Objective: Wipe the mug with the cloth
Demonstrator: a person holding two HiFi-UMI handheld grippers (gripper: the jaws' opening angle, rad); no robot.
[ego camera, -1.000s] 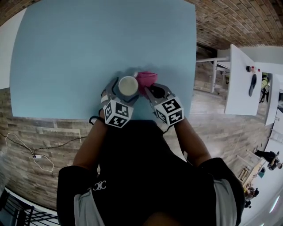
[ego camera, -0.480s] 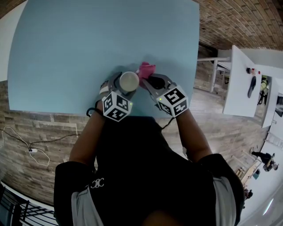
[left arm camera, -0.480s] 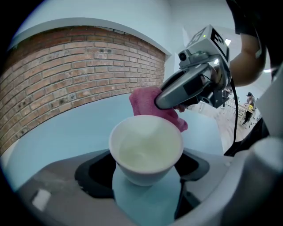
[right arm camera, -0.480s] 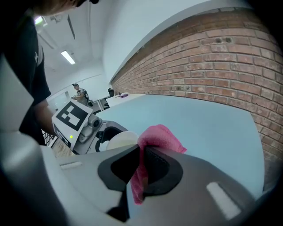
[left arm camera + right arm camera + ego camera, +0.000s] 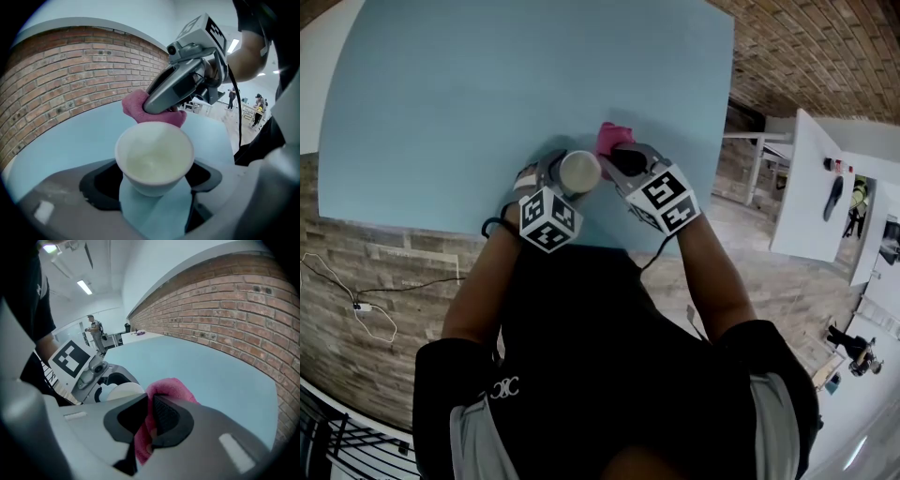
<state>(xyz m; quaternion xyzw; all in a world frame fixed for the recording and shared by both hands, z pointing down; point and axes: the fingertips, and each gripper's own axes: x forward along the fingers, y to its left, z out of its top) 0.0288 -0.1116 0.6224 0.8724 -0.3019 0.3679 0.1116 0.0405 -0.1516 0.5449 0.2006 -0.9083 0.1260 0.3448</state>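
Left tool (image 5: 154, 180), jaws just closed round a white ceramic mug (image 5: 154, 157), holds it over the pale blue desk (image 5: 487, 112). Right tool (image 5: 149, 420) clamps a pink cloth (image 5: 168, 387) at the mug's rim. Hard wiping could twist the mug loose.

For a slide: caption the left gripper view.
Left gripper, jaws just closed on the white mug, holds it above the table while the right gripper presses the pink cloth to its far rim.

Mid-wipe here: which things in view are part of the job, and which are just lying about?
Job: mug, cloth, blue table.
Lying about: cable on the floor, white table at right.
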